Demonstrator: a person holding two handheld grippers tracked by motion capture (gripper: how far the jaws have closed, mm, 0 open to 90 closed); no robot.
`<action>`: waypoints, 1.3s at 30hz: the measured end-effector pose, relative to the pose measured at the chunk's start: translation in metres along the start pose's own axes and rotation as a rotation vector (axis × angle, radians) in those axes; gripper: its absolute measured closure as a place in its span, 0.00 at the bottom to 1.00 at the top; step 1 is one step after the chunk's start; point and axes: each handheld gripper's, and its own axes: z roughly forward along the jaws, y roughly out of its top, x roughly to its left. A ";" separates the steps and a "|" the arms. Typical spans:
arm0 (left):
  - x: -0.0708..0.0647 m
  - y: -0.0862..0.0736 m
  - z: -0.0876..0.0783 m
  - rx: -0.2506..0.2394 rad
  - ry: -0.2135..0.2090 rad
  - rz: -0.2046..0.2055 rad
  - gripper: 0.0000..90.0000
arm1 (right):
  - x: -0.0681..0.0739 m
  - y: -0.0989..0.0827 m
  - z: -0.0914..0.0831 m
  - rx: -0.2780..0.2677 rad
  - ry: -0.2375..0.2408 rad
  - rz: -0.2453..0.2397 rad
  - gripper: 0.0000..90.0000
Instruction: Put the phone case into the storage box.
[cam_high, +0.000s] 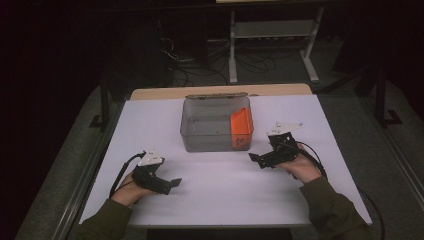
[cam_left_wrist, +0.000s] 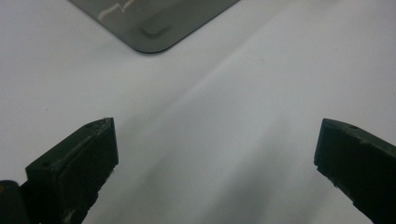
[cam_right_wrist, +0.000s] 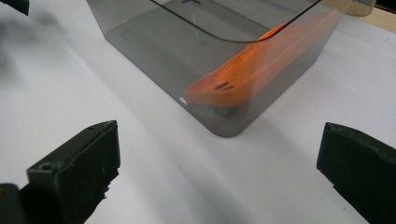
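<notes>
High view of a white table (cam_high: 215, 200) bearing a smoky translucent plastic box (cam_high: 216, 125), lid off or hinged back, standing at about 12 o'clock from table centre. An orange flat piece (cam_high: 241, 125) leans tilted against the box's inner wall at its 3 o'clock side; the rest of the box interior appears bare.

The left gripper (cam_high: 172, 183) rests on the table at roughly 8 o'clock from the box, well apart from it, jaws spread wide with nothing between them (the left gripper view confirms bare tabletop in the gap, with one box corner (cam_left_wrist: 154, 28) ahead). The right gripper (cam_high: 255, 159) sits at about 4 o'clock, near the box, jaws likewise wide apart and empty; its own view faces the box corner (cam_right_wrist: 224, 116) where the orange piece (cam_right_wrist: 252, 74) lies.

Progress, as judged: the orange piece is inside the box, and neither gripper has contact, so any handling of the box or its contents remains to be done.

No brand, label or legible writing can be made out; small dark marks on the orange piece are too blurred to read.
</notes>
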 end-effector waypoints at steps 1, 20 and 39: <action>0.000 0.000 0.000 0.001 0.001 -0.001 0.00 | 0.001 -0.002 -0.001 -0.002 -0.003 -0.001 0.00; -0.003 0.000 0.000 0.002 -0.005 0.008 0.00 | 0.010 -0.037 -0.017 -0.023 -0.034 0.003 0.00; -0.004 -0.001 0.000 0.004 -0.010 0.015 0.00 | 0.024 -0.063 -0.025 -0.020 -0.043 -0.027 0.00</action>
